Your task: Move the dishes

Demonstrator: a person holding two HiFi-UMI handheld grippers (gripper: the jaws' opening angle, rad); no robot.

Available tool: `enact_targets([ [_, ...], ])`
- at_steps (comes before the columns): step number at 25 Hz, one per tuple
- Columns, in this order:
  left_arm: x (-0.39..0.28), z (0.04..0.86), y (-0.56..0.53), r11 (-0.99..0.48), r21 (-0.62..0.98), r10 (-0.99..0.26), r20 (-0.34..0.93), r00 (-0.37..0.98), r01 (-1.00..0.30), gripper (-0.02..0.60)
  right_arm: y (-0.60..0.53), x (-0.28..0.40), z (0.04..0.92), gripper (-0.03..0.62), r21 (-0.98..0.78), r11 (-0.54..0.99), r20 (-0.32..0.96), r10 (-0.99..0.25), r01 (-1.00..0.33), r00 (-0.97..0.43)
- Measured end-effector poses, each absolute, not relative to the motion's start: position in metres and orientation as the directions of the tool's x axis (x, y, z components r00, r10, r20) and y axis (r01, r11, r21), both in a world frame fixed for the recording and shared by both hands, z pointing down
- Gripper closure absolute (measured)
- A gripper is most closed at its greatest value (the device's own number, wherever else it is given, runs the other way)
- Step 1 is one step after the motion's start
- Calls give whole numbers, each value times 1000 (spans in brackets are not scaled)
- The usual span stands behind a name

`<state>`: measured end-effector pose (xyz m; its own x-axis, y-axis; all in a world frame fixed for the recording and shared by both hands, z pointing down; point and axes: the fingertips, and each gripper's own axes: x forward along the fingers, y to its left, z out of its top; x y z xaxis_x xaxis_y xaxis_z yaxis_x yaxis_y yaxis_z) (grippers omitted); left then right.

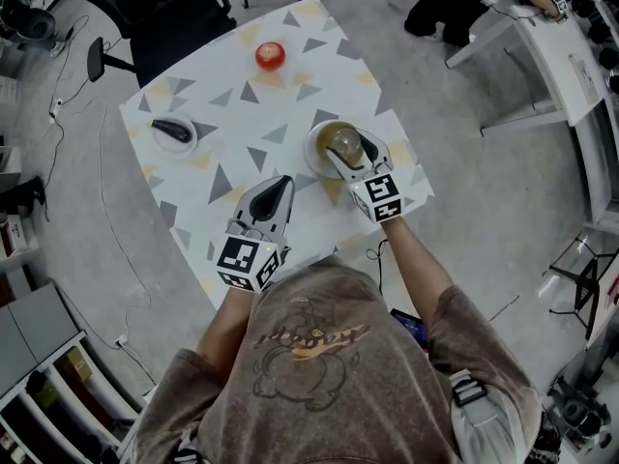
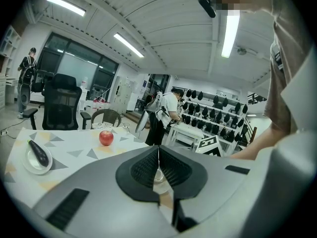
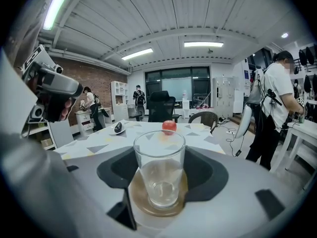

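Note:
A clear empty glass (image 3: 159,167) stands on a brown round coaster (image 3: 148,209) at the table's near right. My right gripper (image 3: 159,182) is shut on the glass, one jaw against each side; from above, the right gripper (image 1: 353,155) straddles the glass (image 1: 338,139). My left gripper (image 1: 269,201) is shut and empty, low over the table's near edge, left of the glass. A small white plate (image 1: 161,143) holding a dark long object (image 1: 172,130) sits at the far left. A red apple (image 1: 270,55) lies at the far side.
The white table (image 1: 242,114) has grey and yellow triangles. A black office chair (image 1: 164,27) stands beyond its far edge. A white desk (image 1: 561,56) and a person are at the upper right. Cables run over the floor on the left.

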<state>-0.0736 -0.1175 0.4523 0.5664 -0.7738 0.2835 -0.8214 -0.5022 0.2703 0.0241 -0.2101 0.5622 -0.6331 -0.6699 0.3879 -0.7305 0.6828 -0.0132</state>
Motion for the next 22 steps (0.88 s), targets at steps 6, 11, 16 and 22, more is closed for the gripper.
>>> enact_targets([
  [6, -67, 452, -119, -511, 273, -767, 282, 576, -815, 561, -222, 25, 531, 310, -24, 699, 343, -665, -714, -663],
  [11, -64, 453, -120, -512, 274, -767, 283, 576, -815, 561, -246, 34, 506, 310, -26, 688, 313, -684, -726, -659],
  [16, -61, 456, -121, -515, 277, -760, 290, 581, -812, 561, -272, 42, 487, 310, 10, 685, 289, -700, -729, -653],
  [22, -59, 458, -124, -511, 280, -758, 297, 580, -812, 561, -302, 47, 477, 310, 26, 678, 280, -711, -735, -645],
])
